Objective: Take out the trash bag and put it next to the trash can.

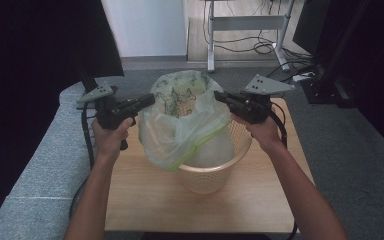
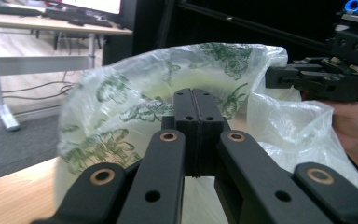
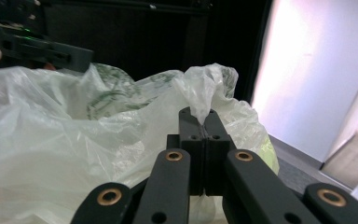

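Note:
A translucent plastic bag point(image 1: 185, 125) with a green leaf print rises out of a cream slotted basket point(image 1: 210, 177) on the wooden table point(image 1: 145, 200). My left gripper point(image 1: 151, 99) is at the bag's left rim, its jaws pressed together point(image 2: 196, 93) against the printed film point(image 2: 121, 112). My right gripper point(image 1: 217, 95) pinches the opposite rim, and a tuft of film sticks up between its closed jaws point(image 3: 200, 116). The bag hangs stretched between the two, its lower part still inside the basket. Each gripper view shows the other gripper across the bag point(image 2: 272, 77) point(image 3: 86, 58).
A grey padded surface point(image 1: 40, 165) borders the table on the left. Behind the table stand a metal desk frame point(image 1: 245, 22) and a tangle of floor cables point(image 1: 290, 60). Dark curtains close off both sides.

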